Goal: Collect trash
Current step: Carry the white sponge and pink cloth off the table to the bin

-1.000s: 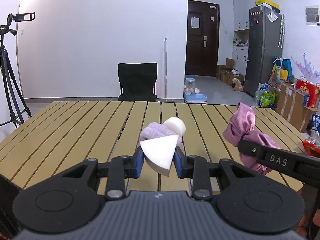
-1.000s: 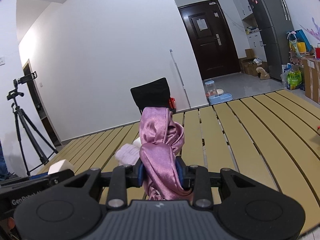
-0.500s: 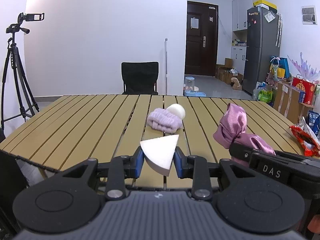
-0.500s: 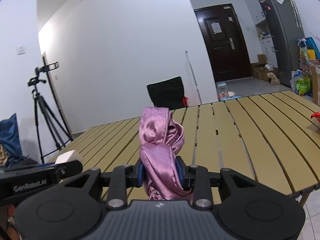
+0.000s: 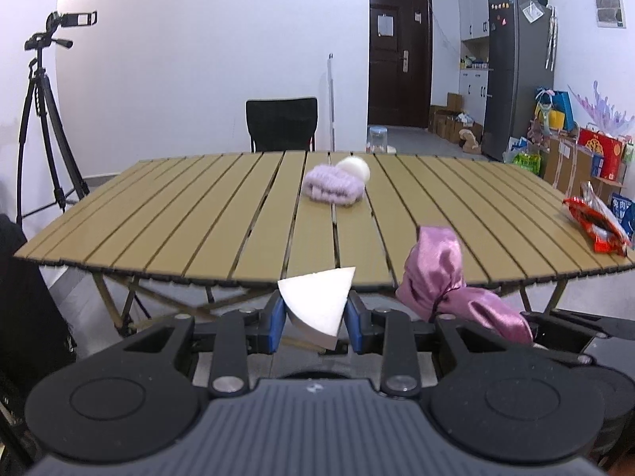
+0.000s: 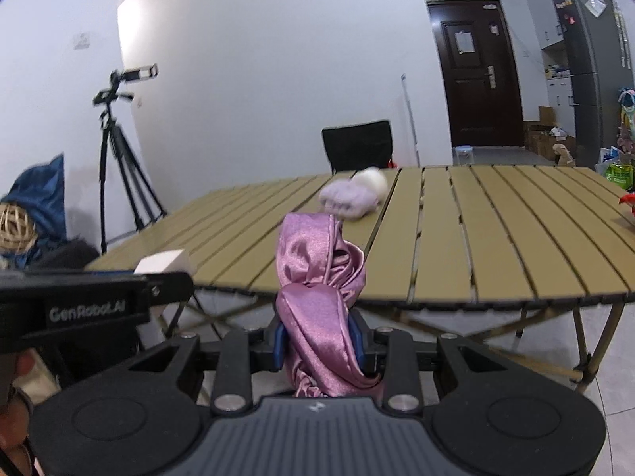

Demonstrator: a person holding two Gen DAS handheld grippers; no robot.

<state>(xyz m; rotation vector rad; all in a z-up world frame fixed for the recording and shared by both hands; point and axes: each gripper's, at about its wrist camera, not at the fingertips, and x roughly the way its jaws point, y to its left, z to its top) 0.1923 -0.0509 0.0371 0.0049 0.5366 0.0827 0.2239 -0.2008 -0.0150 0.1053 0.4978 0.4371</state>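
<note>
White foam wedge (image 5: pixel 315 303) was clamped in left gripper (image 5: pixel 315 311); pink satin cloth bundle (image 6: pixel 323 297) was clamped in right gripper (image 6: pixel 319 343). Both were held off near edge of slatted tan tabletop (image 5: pixel 198 218). Carry-away step judged underway; bin unseen, to be located next.

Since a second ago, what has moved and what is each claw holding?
Both claws have pulled back off the table, whose near edge now lies ahead of them. The left claw stays shut on the white foam wedge, the right claw on the pink satin cloth. The purple knit piece, white ball and red wrapper lie unmoved.
</note>
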